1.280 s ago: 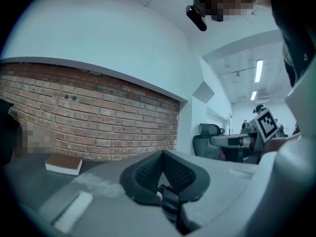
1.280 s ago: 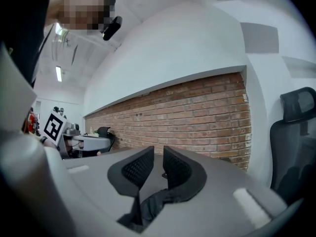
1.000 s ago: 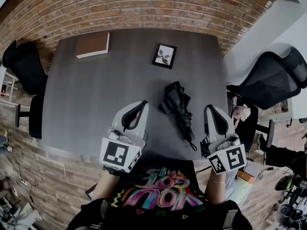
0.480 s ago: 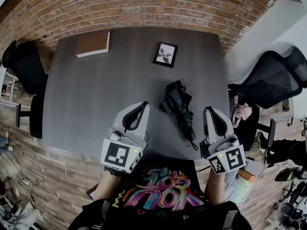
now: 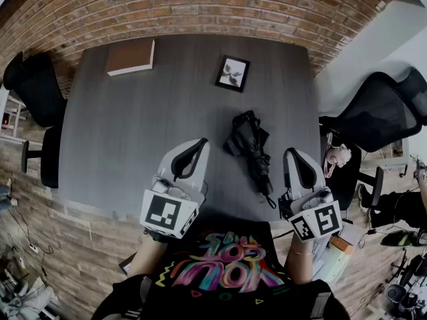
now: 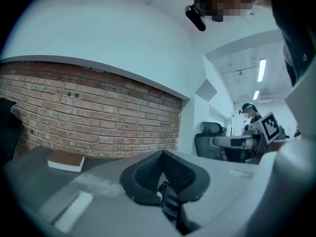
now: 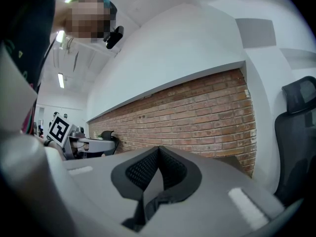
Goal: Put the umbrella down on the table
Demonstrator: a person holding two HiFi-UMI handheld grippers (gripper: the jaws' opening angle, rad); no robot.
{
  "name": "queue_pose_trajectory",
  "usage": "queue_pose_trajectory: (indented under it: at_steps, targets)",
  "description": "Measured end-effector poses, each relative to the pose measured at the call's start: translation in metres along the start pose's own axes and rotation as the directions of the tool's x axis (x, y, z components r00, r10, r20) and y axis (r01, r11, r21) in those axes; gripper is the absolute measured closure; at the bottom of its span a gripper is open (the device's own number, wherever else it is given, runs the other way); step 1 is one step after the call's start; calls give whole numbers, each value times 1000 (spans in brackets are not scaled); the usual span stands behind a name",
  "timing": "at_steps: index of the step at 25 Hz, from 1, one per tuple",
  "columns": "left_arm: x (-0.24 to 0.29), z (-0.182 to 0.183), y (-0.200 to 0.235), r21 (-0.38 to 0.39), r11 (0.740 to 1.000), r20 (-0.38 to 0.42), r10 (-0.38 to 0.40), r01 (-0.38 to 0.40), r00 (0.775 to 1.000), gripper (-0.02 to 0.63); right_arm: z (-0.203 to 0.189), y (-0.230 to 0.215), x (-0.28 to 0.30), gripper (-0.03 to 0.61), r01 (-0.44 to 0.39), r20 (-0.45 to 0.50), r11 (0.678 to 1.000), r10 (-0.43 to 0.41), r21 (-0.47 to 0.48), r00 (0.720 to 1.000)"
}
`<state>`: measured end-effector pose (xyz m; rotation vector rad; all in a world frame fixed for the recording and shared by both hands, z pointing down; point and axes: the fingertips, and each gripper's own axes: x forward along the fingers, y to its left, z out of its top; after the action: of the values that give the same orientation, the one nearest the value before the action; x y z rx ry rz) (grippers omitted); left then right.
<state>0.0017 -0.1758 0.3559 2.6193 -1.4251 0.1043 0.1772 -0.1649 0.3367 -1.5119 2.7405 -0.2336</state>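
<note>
A folded black umbrella (image 5: pixel 250 151) lies on the dark grey table (image 5: pixel 127 139), its wrist strap trailing toward the near edge. Neither gripper touches it. My left gripper (image 5: pixel 201 141) hovers just left of the umbrella, over the table's near part, and its jaws meet at the tips with nothing between them (image 6: pixel 162 154). On the umbrella's right, by the table's right edge, my right gripper (image 5: pixel 289 151) is also shut and empty (image 7: pixel 158 149). Neither gripper view shows the umbrella.
A brown book (image 5: pixel 130 57) lies at the table's far left corner and shows in the left gripper view as the same book (image 6: pixel 65 160). A small framed picture (image 5: pixel 232 73) sits at the far middle. Black office chairs stand left (image 5: pixel 33 92) and right (image 5: pixel 380 112). A brick wall runs behind.
</note>
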Motion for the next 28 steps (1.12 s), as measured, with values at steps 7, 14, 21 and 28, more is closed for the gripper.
queue_pose_trajectory:
  at_steps: [7, 14, 21, 28]
  targets:
    - [-1, 0, 1, -7, 1000, 0, 2, -2, 1000, 612, 3, 1, 2, 580, -2, 9, 1000, 2, 6, 1000]
    - [-2, 0, 0, 0, 1000, 1, 4, -4, 1000, 612, 2, 4, 2, 580, -17, -13, 1000, 17, -7, 1000]
    - [-2, 1, 3, -1, 1000, 6, 12, -12, 1000, 612, -2, 3, 3, 580, -11, -26, 1000, 11, 0, 1000]
    - [0, 1, 1, -18, 1000, -24, -5, 4, 1000, 612, -6, 0, 7, 580, -10, -40, 1000, 10, 11, 999]
